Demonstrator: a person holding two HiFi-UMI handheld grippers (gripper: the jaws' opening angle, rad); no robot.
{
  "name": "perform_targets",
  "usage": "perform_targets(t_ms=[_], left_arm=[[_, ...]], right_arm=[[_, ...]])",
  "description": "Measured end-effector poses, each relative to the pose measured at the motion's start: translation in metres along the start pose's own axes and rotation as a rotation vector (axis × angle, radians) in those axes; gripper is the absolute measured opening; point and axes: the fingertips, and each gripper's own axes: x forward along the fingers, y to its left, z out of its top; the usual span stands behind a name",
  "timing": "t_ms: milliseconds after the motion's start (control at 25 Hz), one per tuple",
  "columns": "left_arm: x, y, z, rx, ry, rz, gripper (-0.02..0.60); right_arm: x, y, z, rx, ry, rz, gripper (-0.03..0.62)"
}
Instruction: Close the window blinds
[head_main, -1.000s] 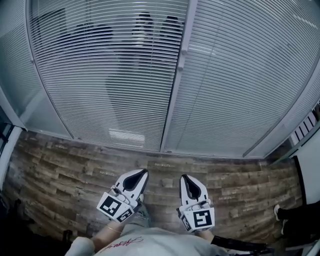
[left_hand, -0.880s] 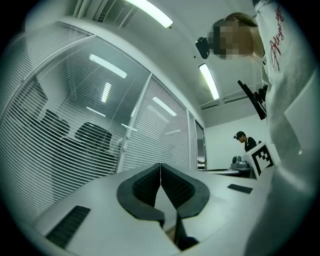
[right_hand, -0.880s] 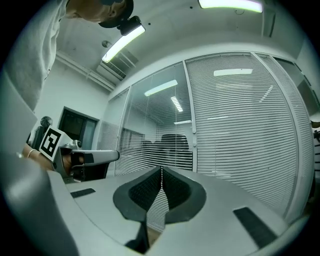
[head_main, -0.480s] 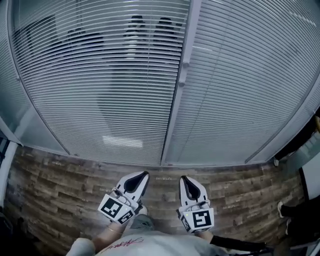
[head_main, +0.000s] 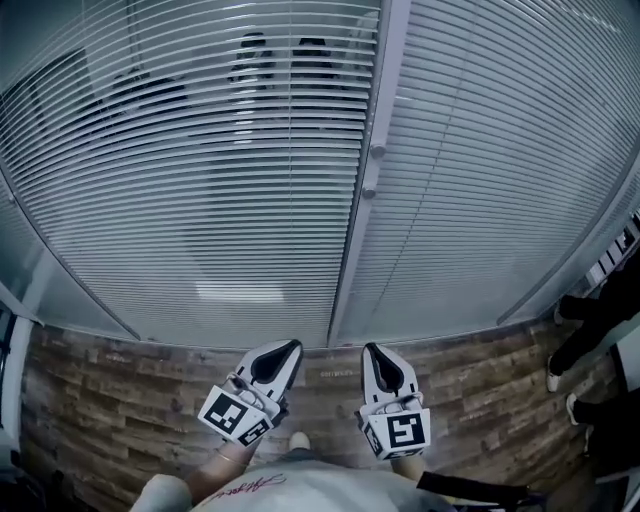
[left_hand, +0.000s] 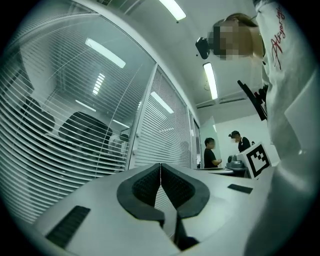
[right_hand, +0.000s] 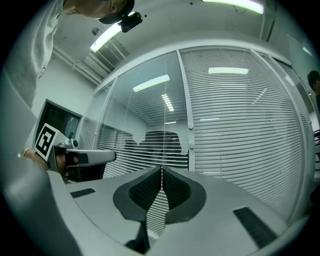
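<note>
Two glass panels with white slat blinds fill the head view. The left blind (head_main: 200, 200) has its slats turned open, and dark chairs show through it. The right blind (head_main: 500, 180) is turned shut. A white mullion (head_main: 365, 230) with two small knobs divides them. My left gripper (head_main: 290, 348) and right gripper (head_main: 372, 350) are side by side at the bottom, pointing at the window, both shut and empty. In the right gripper view a thin cord (right_hand: 164, 125) hangs straight ahead of the shut tips (right_hand: 161, 169). The left gripper (left_hand: 160, 165) points towards the mullion (left_hand: 141, 130).
Wood-patterned floor (head_main: 120, 380) runs along the foot of the window. People's legs and shoes (head_main: 585, 320) are at the right edge. Two people (left_hand: 210, 152) stand by a counter further right. A dark doorway (right_hand: 55, 120) is at the left.
The window has come closer and now fills more of the head view, with less floor between it and the grippers. Both grippers keep the same shut, side-by-side pose.
</note>
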Motion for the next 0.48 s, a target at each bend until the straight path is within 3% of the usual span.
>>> perform_targets(t_ms=[320, 480], left_arm=[[0.019, 0.011, -0.005, -0.018, 0.005, -0.011, 0.018], [0.022, 0.014, -0.010, -0.030, 0.009, 0.017, 0.018]], right_arm=[[0.036, -0.020, 0.013, -0.037, 0.003, -0.015, 0.021], [0.071, -0.049, 0.047, -0.066, -0.027, -0.025, 0.021]])
